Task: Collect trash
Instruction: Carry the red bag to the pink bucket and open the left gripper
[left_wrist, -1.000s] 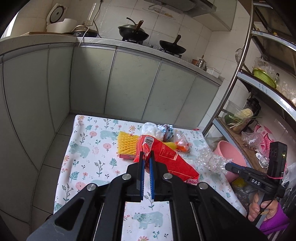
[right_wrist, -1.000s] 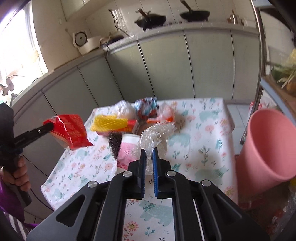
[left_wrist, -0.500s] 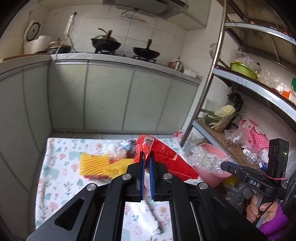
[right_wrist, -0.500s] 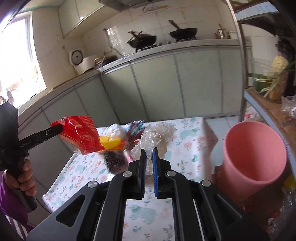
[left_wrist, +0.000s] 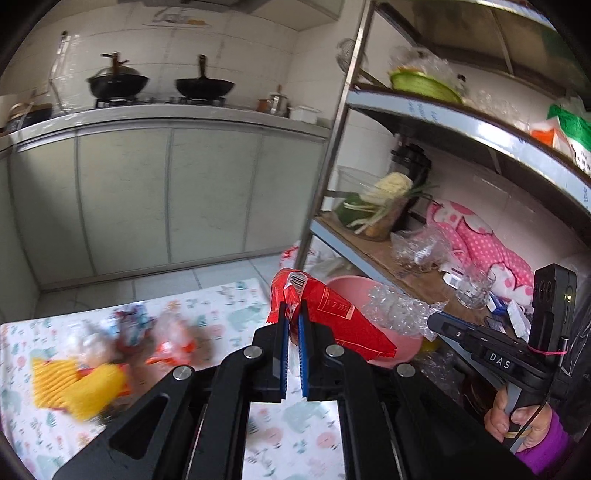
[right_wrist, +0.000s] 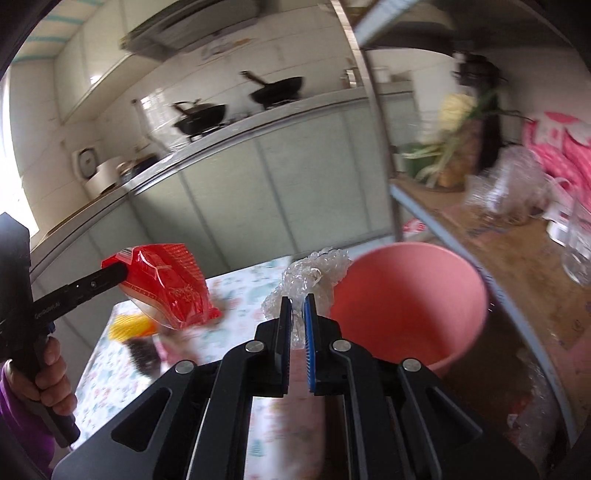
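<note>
My left gripper is shut on a red snack bag and holds it in the air over the table's right end, near the pink bin. The bag also shows in the right wrist view. My right gripper is shut on a crumpled clear bubble wrap, just left of the pink bin. The wrap also shows in the left wrist view. More trash lies on the floral table: a yellow foam net and several small wrappers.
A metal shelf rack stands at the right, its post beside the bin. Vegetables, a glass and bags sit on the lower shelf. Kitchen cabinets with woks lie beyond the table.
Both grippers have swung right and up with their loads, from over the table toward the pink bin. The table trash has slid to the left of both views.
</note>
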